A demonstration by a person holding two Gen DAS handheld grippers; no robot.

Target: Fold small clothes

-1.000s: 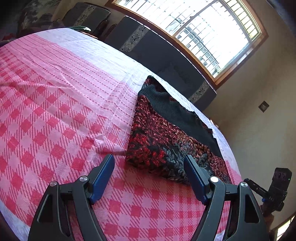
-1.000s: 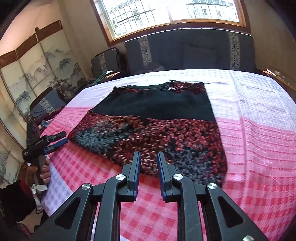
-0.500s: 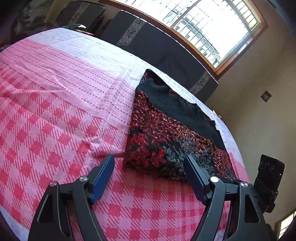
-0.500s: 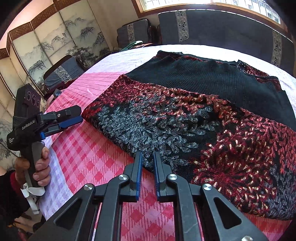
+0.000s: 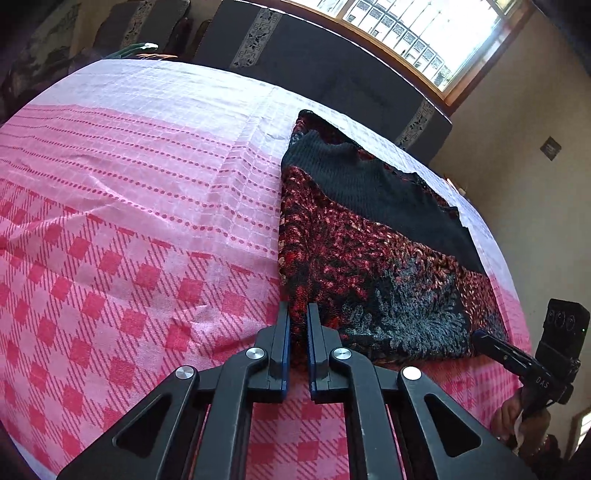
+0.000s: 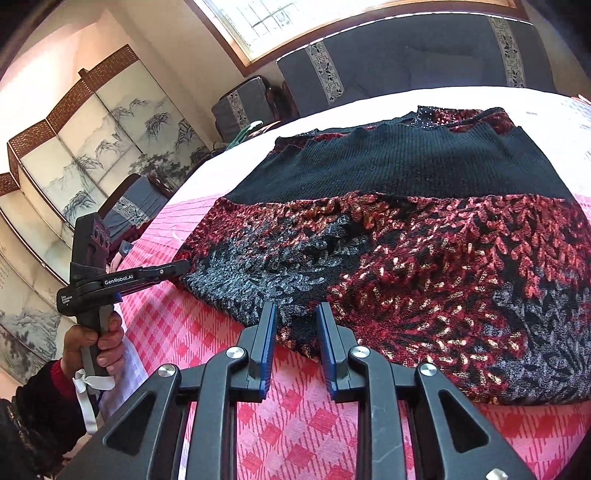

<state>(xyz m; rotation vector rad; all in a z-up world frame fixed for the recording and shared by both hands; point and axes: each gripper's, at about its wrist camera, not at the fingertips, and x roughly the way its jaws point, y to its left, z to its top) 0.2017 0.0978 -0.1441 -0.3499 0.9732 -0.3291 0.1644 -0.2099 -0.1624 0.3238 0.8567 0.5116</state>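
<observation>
**A:** Right, left gripper (image 5: 298,314): black plastic frame, blue pads, steel rivets; jaws clamped down on the near left corner of the sweater (image 5: 369,258); a sliver of knit shows between the pads.

**B:** And the right gripper (image 6: 295,314)?

**A:** Same build; jaws opening, the sweater's near hem edge sits in the gap; pads (image 6: 267,332) not pressing on it; so not gripping.

**B:** Where's the garment?

**A:** Lying flat on the tablecloth (image 5: 129,240), folded to a rough rectangle; fuzzy chenille-like pile in red, black and grey leaf shapes on the near half; plain black ribbed knit band across the far half; a scalloped dark trim edge peeks out beyond it.

**B:** Surface?

**A:** Woven cloth, pink-and-red check near us, dotted pink stripes further out, pale white grid at the far end; a few soft creases.

**B:** Surroundings?

**A:** Dark upholstered sofa (image 6: 424,51) with patterned pale bands behind the table; bright window (image 5: 424,26) above; painted folding screen (image 6: 92,147) with ink landscape panels, seen from the right wrist; a hand (image 6: 94,339) in a dark sleeve grips the left handle.
</observation>
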